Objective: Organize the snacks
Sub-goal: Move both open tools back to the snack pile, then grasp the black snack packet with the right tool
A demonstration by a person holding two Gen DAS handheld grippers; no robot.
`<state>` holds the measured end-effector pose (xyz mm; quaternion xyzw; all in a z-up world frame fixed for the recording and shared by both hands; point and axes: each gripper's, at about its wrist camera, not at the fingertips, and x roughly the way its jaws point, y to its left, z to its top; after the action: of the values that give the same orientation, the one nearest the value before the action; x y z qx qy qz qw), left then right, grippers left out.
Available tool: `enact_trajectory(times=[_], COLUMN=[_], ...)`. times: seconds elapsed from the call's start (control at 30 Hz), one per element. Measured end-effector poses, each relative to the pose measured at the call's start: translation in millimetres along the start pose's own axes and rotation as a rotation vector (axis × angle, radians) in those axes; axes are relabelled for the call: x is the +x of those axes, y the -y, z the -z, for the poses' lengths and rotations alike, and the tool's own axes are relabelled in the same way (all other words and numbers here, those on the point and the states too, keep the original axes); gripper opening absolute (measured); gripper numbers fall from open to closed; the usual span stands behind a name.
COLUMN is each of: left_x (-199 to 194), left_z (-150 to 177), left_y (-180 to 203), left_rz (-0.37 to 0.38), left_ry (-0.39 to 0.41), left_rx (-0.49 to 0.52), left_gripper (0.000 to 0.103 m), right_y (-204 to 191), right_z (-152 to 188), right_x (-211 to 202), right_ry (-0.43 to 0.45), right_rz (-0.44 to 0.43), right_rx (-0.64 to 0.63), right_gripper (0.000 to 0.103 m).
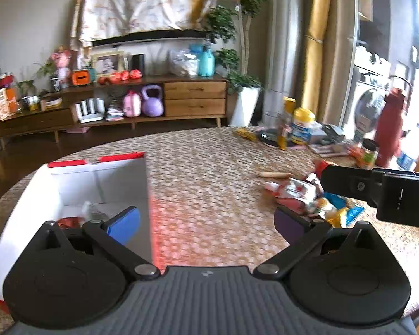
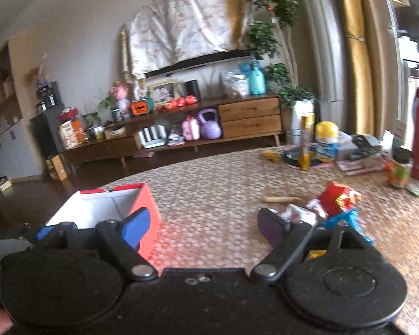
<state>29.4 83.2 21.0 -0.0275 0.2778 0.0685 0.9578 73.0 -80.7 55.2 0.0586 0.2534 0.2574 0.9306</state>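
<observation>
A red-and-white open box (image 1: 78,184) stands on the table at the left, with a few snack packets (image 1: 69,222) at its bottom. It also shows in the right wrist view (image 2: 120,203). My left gripper (image 1: 206,222) is open and empty, over the table just right of the box. A pile of snack packets (image 1: 307,195) lies to the right; it also shows in the right wrist view (image 2: 332,203). My right gripper (image 2: 204,224) is open and empty, between box and pile. Its body (image 1: 377,192) reaches over the pile in the left wrist view.
A round table with a woven cover (image 1: 209,173) holds the items. At its far right stand a yellow-lidded canister (image 1: 303,125), a small jar (image 1: 368,153), a red bottle (image 1: 391,128) and books. A thin wooden stick (image 1: 273,175) lies near the pile. A wooden sideboard (image 1: 111,103) stands behind.
</observation>
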Motion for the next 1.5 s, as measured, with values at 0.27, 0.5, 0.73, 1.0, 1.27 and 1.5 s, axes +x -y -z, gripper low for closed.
enact_trajectory(times=[0.27,0.5,0.73,1.0,1.27,1.5], left_x=[12.0,25.7,41.1,61.0,76.3,83.7], left_z=[6.9,16.5,26.7,37.6,47.7,51.6], left_y=[43.2,68.3,84.6,88.7,93.9,93.3], left_rz=[0.057,0.105,0.127,0.122,0.134,0.141], left_ry=[-0.015,-0.032,-0.056,-0.099,-0.136,-0.147], left_rx=[0.053,0.075,0.100,0.109,0.135,0.139], left_gripper=[0.103,0.103,0.103,0.103,0.103,0.103], right_y=[45.1,83.6,109.6,126.6,142.3,142.3], right_z=[17.7,36.1,57.5,84.3,103.1,108.5], right_x=[-24.5,-39.2,-44.2,-35.5,-14.0,9.3], right_ry=[0.007,-0.008,-0.039,-0.082,-0.146,-0.183], right_rz=[0.088,0.153,0.208,0.246,0.267,0.270], right_rx=[0.057,0.095,0.115,0.113,0.156,0.160], right_gripper=[0.092,0.096,0.098,0.099,0.098,0.085])
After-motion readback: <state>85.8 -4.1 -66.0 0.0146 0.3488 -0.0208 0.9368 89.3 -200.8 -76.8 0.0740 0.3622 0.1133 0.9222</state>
